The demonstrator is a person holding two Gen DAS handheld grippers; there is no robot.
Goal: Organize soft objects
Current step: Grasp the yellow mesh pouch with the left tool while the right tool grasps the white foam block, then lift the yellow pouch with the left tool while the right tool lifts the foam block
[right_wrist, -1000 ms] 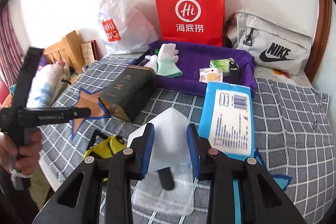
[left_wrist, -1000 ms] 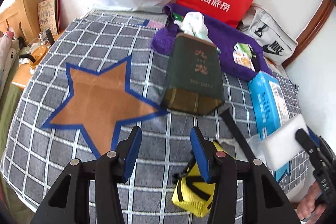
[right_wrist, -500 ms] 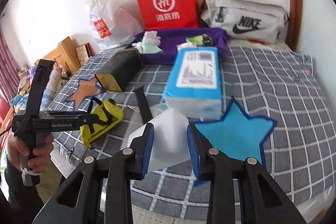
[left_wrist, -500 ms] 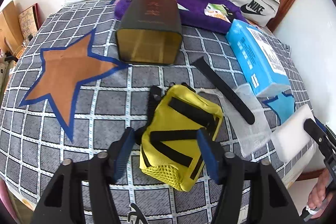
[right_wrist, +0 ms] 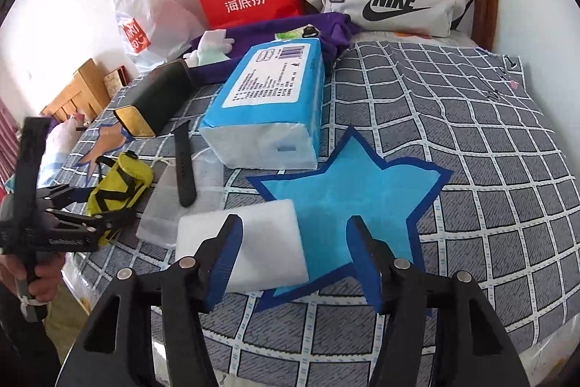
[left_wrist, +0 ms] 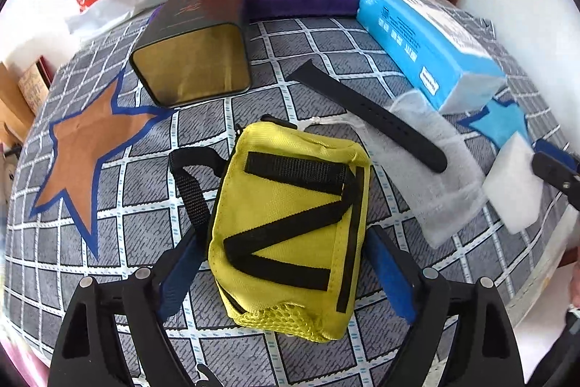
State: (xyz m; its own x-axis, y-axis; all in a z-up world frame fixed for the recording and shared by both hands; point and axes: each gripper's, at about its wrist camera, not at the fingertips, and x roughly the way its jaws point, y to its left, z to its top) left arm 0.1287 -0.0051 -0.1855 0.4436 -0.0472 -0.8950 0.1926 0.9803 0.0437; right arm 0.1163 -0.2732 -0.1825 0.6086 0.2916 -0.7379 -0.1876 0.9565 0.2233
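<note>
- Yellow fabric pouch with black webbing straps lay on the grey checked bedcover, near edge, between the spread fingers of the left gripper; jaws open, no grip made.
- Risk: the pouch's loose black strap loop lay just beside the left finger and could snag or drag on closing.
- White foam block rested partly on the blue star patch, near the bed edge.
- Right gripper stood open; the block lay against its left finger only.
- Risk: an off-centre closure could push the block over the edge.
</note>
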